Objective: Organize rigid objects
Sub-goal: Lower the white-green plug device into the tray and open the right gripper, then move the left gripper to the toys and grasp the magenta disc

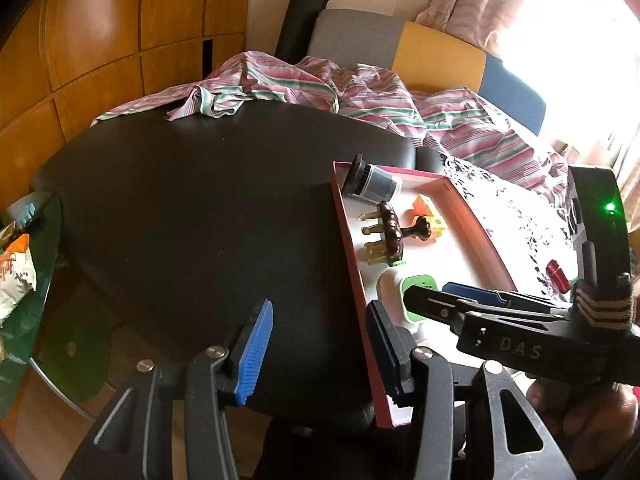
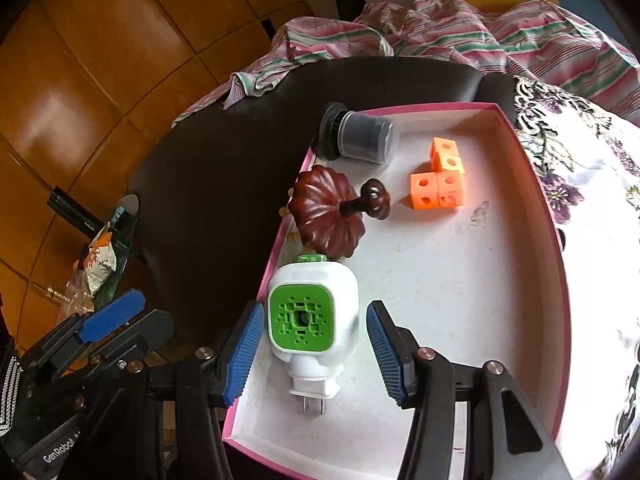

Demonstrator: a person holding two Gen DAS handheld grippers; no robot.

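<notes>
A pink-rimmed white tray [image 2: 532, 208] [image 1: 352, 248] rests on a black seat. In it lie a white and green plug-in device [image 2: 312, 312] [image 1: 416, 288], a brown wooden massager [image 2: 332, 216] [image 1: 390, 228], orange cubes [image 2: 440, 180] [image 1: 424, 208] and a dark capped jar [image 2: 360, 136] [image 1: 370, 180]. My right gripper [image 2: 316, 356] is open, its blue pads either side of the plug-in device, not touching. My left gripper [image 1: 320, 356] is open and empty, straddling the tray's left rim. A small red object [image 1: 558, 276] lies on the floral cloth.
The black seat [image 1: 200, 208] spreads left of the tray. Striped pink cloth [image 1: 360, 92] is heaped behind it. A floral white cloth [image 2: 592, 184] lies right of the tray. A glass side table with snack bags [image 1: 16, 272] stands at the left. Wooden panels [image 1: 100, 40] are behind.
</notes>
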